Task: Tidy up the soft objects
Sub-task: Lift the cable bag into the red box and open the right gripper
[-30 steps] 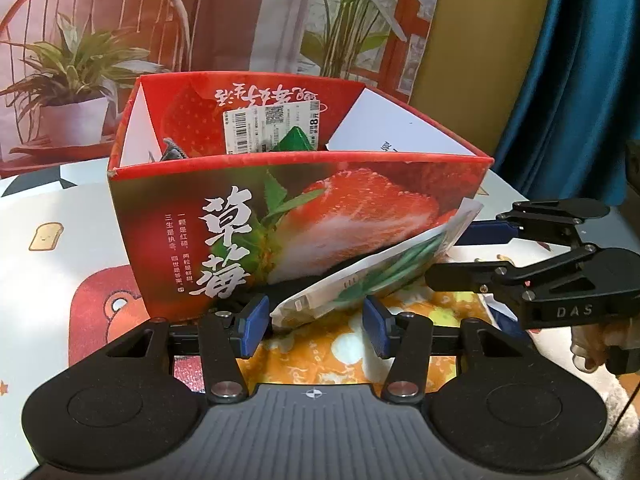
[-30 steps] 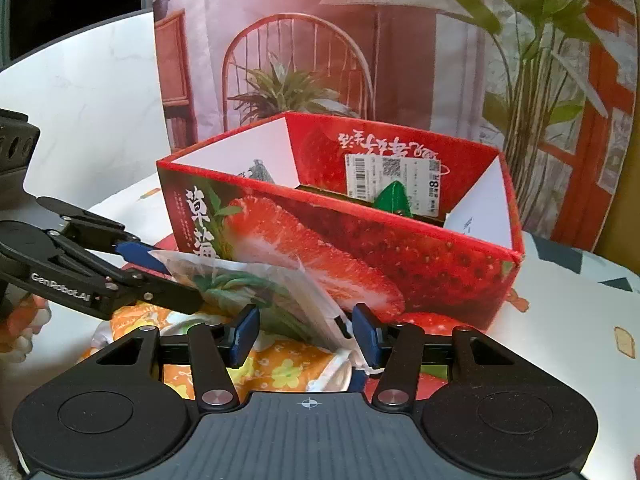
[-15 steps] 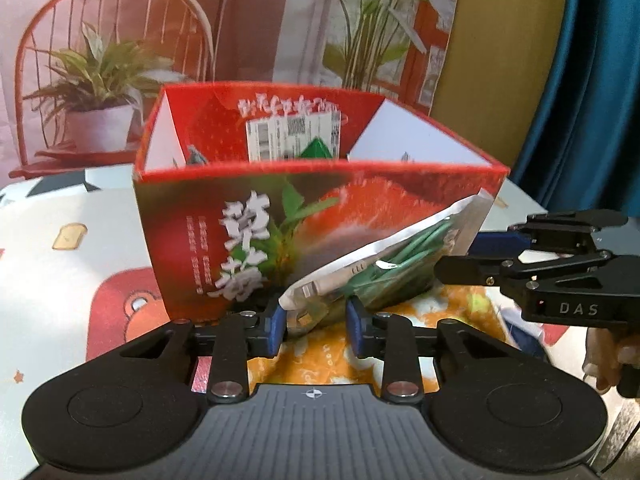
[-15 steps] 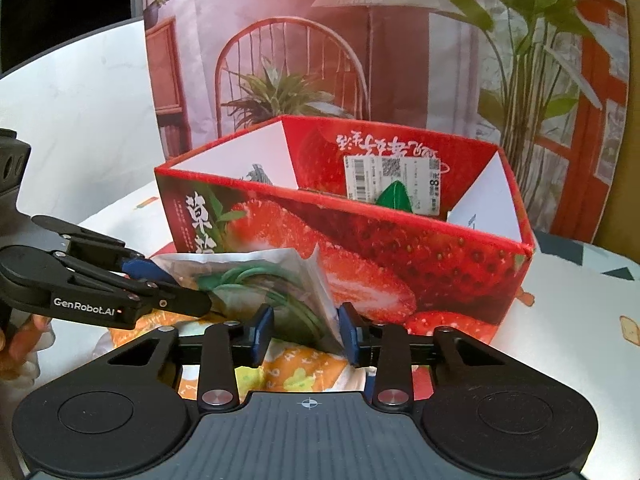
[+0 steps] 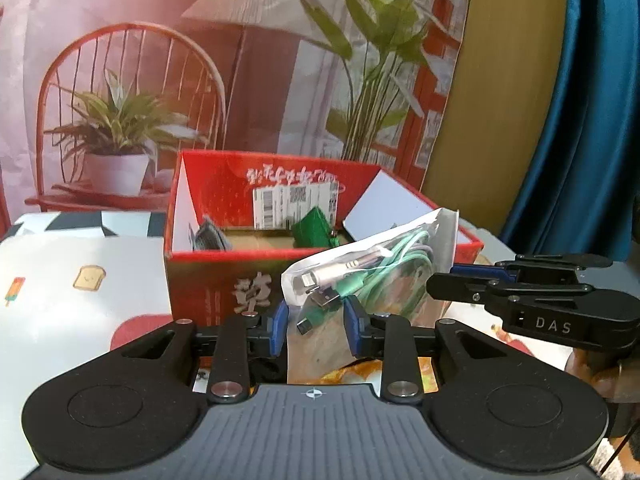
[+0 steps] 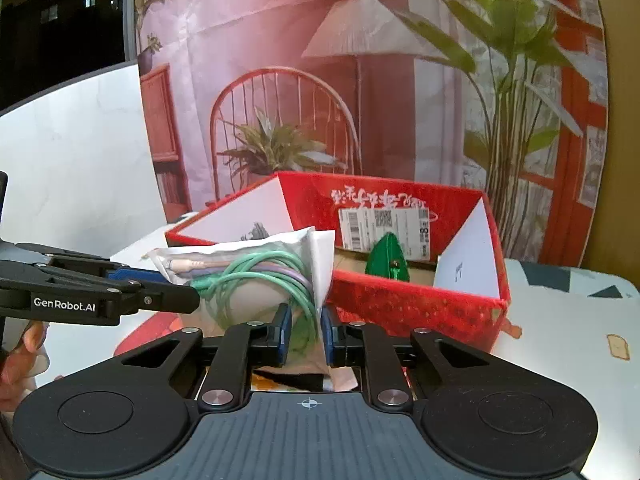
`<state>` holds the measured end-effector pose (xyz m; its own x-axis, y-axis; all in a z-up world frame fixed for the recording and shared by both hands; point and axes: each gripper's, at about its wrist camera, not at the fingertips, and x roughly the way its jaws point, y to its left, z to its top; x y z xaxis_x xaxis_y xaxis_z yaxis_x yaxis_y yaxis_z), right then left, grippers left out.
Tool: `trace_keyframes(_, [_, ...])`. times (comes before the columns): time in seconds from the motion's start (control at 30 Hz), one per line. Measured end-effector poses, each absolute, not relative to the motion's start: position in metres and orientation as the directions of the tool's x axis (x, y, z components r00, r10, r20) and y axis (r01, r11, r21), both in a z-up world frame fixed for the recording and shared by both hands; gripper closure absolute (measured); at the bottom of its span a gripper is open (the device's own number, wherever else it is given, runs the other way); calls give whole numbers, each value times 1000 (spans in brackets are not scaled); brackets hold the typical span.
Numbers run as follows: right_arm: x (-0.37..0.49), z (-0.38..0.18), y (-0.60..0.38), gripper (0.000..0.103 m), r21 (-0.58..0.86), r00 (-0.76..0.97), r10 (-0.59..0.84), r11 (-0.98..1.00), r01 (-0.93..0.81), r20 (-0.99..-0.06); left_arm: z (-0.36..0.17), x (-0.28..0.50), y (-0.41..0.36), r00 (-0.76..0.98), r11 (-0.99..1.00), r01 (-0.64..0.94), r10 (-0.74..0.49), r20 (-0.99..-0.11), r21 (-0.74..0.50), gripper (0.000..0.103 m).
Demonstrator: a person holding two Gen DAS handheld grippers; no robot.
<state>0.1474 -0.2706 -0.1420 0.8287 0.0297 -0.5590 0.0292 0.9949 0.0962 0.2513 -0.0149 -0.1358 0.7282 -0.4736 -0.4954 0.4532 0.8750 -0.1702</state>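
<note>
A clear plastic bag of cables (image 5: 372,268) hangs between my two tongs, lifted off the table and just in front of the red strawberry box (image 5: 224,276), its top corner about level with the box rim. My left gripper (image 5: 315,320) has its blue pads pressed on one end of the bag, where the plug ends crowd together; the jaws are partly closed around that bulk. My right gripper (image 6: 306,334) pinches the opposite end, where white paper and the green loops bunch up; its jaws are closing and nearly together, with the bag squeezed thin between them. I judge the bag light and floppy: the film is slick and crinkly, the coiled cords inside shift and sag, and the middle droops if only one end is held. The safest hold, I think, is through the film onto the cable bundle itself, not on empty film, which could slide out. Inside the box I see a green pouch (image 6: 387,258) and a dark item (image 5: 208,236) against the left wall, with bare cardboard floor between them. A printed mat (image 5: 80,280) covers the table.
</note>
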Motion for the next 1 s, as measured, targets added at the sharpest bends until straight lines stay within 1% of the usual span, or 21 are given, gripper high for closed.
trace_keyframes(0.2, [150,-128,-269,88,105,848,30,994,30,-529,-119,250,-13,752,874,456,-480,-453,-170,71])
trace_keyframes(0.4, [154,-114,-270,93,115,864,38,993,23,-502,-103,251,-11,772,874,457,-483,-413,-166,76])
trace_keyframes(0.77, [165,-103,-268,94,115,875,45,993,12,-482,-86,261,-16,790,875,463,-480,-381,-142,78])
trace_keyframes(1.0, [182,-94,-276,96,121,875,38,992,24,-483,-78,282,-17,799,880,447,-474,-369,-162,78])
